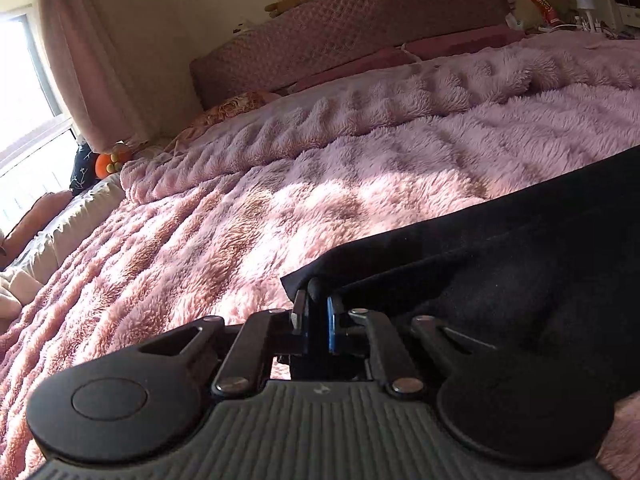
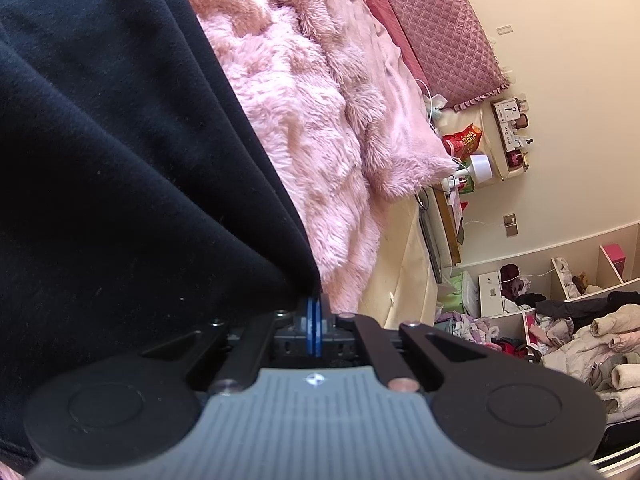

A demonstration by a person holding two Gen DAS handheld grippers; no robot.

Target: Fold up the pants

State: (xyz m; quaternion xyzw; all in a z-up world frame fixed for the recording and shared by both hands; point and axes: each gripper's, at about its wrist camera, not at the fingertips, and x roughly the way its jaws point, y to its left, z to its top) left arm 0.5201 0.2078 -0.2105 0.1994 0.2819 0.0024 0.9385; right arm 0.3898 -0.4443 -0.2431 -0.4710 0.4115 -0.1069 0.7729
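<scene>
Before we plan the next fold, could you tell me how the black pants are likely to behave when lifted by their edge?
Probably floppy: the black pants drape in soft creases from the left gripper. Likely fairly thick and not slippery, given the matte, fleecy surface by the right gripper.

Bedroom w/ cream walls (image 2: pixel 560 40); bed under a fluffy pink blanket (image 1: pixel 240 220), quilted mauve headboard (image 1: pixel 340 40) behind. Sunlit window (image 1: pixel 20 100) w/ pink curtain (image 1: pixel 80 60) at left. Cluttered nightstand (image 2: pixel 448 216), open shelves (image 2: pixel 580 276) w/ clothes.
</scene>
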